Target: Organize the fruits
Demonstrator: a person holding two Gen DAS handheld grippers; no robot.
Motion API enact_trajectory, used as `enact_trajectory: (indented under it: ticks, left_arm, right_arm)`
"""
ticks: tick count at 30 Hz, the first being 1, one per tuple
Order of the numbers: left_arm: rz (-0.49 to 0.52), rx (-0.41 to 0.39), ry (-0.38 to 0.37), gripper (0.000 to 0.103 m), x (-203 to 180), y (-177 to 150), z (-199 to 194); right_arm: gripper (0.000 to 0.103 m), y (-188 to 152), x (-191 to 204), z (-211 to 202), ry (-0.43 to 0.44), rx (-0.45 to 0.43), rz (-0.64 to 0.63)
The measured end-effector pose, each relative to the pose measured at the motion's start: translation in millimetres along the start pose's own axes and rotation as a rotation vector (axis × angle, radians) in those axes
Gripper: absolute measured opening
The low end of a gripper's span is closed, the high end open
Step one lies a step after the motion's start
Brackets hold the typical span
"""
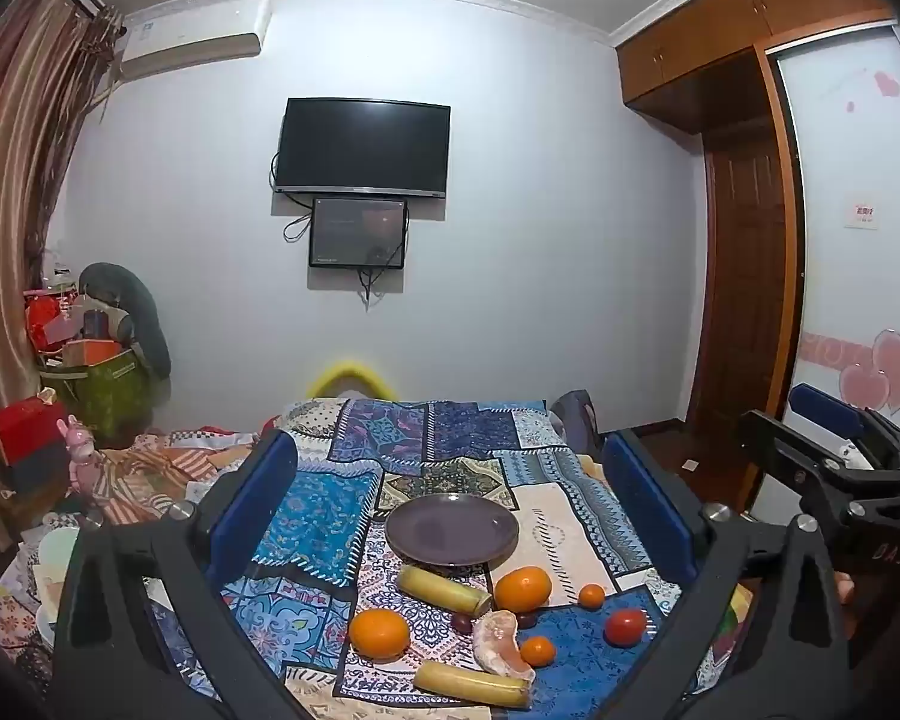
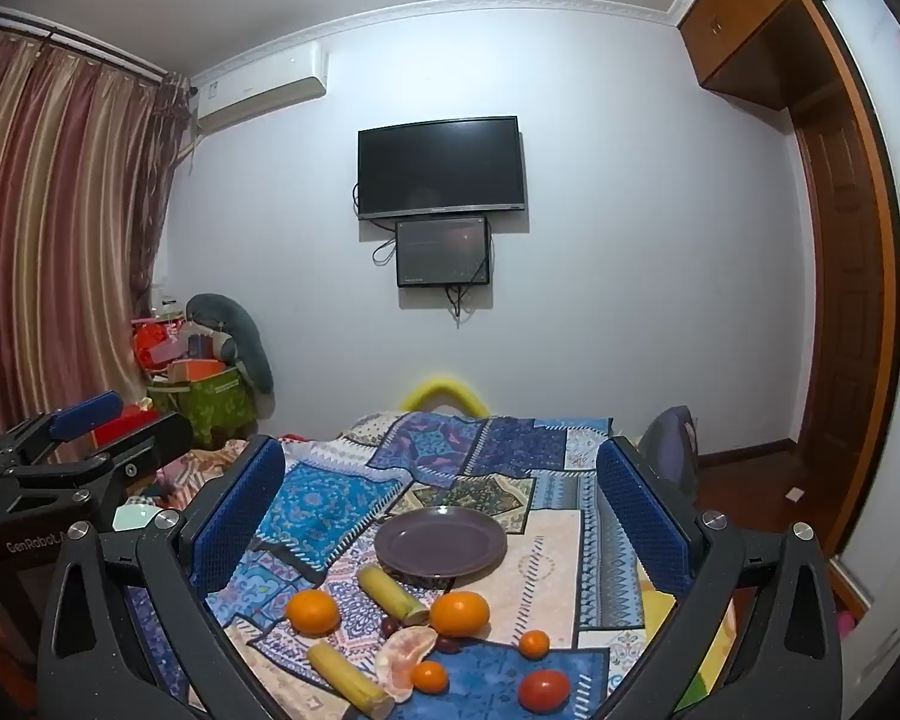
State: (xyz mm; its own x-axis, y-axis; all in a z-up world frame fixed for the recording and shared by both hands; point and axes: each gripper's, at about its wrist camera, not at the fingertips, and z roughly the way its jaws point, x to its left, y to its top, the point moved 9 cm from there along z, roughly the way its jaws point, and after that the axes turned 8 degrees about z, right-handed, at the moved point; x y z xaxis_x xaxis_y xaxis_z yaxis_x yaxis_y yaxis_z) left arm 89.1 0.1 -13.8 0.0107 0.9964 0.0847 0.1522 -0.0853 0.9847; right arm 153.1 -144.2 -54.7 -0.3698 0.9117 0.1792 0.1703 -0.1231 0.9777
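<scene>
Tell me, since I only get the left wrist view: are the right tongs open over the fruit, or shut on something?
Observer: Open. In the right wrist view the right tongs are spread wide, with nothing between the pads.
Reviewer: And how do the left tongs sit from outside?
Observer: The left tongs hang left of the patchwork bed cover, in front of the green box, touching nothing.
</scene>
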Motion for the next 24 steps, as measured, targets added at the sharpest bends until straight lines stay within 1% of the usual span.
enact_trajectory:
  ticks: [24]
  left_arm:
    - [0.007, -0.006, 0.001, 0.103, 0.3, 4.9, -6.6]
  right_arm:
    - [0.103, -0.1, 1.8, -0.5, 0.001, 0.0, -0.004]
